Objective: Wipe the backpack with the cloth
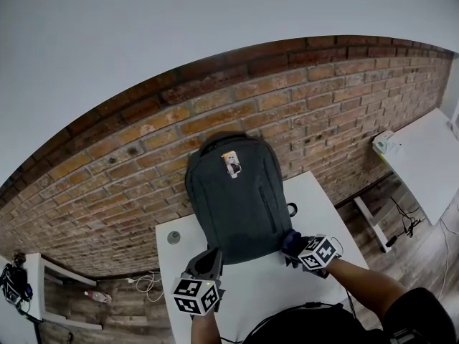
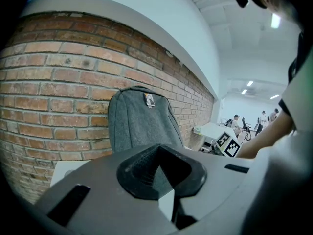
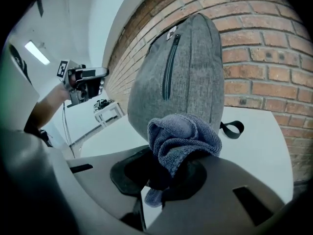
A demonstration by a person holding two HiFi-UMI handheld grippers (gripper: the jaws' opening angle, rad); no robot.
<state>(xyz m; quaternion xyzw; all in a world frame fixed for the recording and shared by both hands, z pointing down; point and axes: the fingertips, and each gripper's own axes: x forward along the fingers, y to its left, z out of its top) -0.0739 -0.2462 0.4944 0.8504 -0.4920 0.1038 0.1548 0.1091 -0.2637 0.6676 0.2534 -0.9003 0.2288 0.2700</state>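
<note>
- Two grippers, one job. On the left, my left gripper (image 1: pixel 210 261) has its jaws drawn together on nothing, close by the backpack's lower left corner.
- In the middle, the grey backpack (image 1: pixel 237 192) stands upright on the white table (image 1: pixel 179 282), its back against the brick wall (image 1: pixel 107 185).
- On the right, my right gripper (image 1: pixel 294 246) clamps the bunched cloth (image 3: pixel 182 137) at the pack's lower right corner.
- To wipe well, I reckon I should press the wad flat and stroke upward, bracing the pack with my left so it doesn't slide.
</note>
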